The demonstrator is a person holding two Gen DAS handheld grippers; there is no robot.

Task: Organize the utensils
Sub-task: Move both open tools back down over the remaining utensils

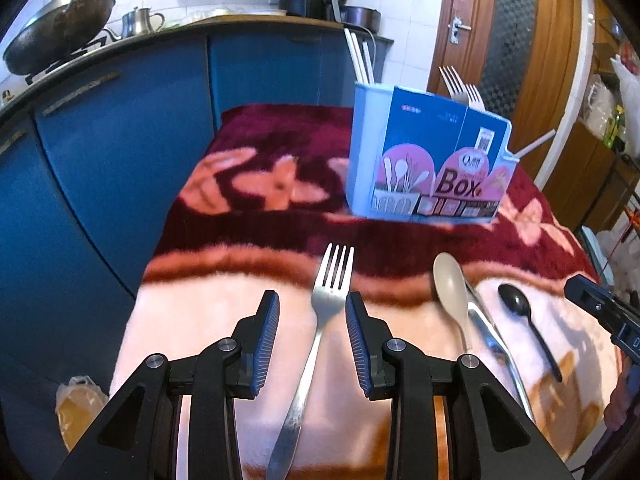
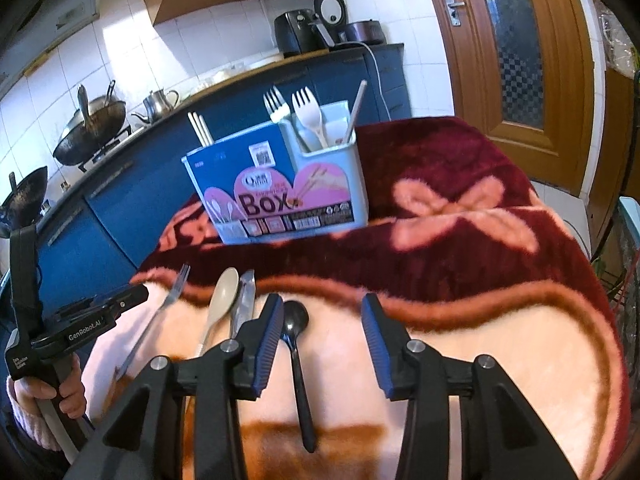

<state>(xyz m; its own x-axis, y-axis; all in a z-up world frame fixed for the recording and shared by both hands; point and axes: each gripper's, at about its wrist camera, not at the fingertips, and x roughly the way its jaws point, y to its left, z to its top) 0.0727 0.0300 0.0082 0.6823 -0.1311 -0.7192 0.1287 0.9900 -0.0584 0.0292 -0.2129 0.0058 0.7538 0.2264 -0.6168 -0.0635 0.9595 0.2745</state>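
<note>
At the bottom of each view, the left gripper straddled the steel fork and the right gripper the black spoon, fingers spread, nothing pinched.

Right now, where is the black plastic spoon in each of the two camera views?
Left wrist view: black spoon lies at far right on the blanket, right of the beige spoon.
Right wrist view: black spoon lies at lower centre, between the right claw's open fingers.
Shared landmark: utensil box.
</note>
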